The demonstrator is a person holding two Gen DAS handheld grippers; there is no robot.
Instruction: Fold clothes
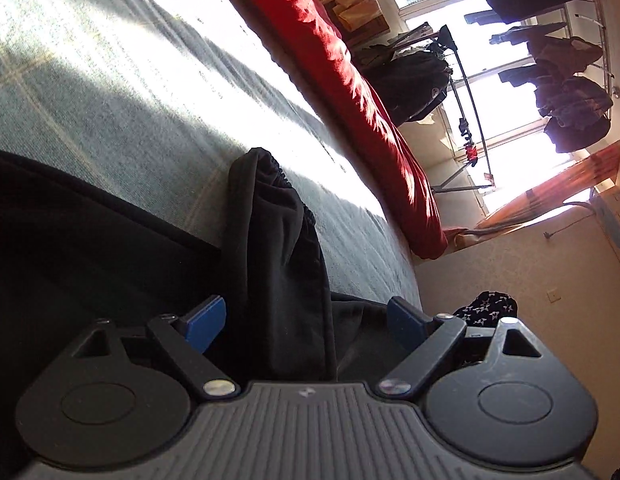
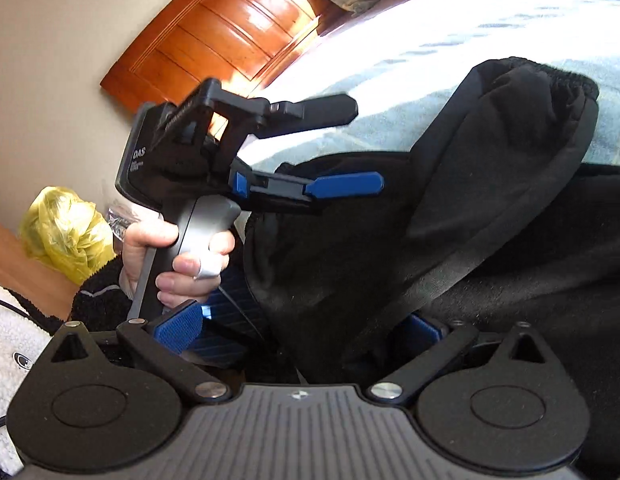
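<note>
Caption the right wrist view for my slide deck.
Left tool and right tool, both open, over black garment on bed.

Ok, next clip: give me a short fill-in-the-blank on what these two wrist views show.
1. The garment lying on the bed is ____ in colour.
2. The left gripper has its two fingers spread ____.
3. The blanket bunched along the far side of the bed is ____.
4. The plastic bag beside the person's hand is ____.

Missing words: black; open; red; yellow
</note>
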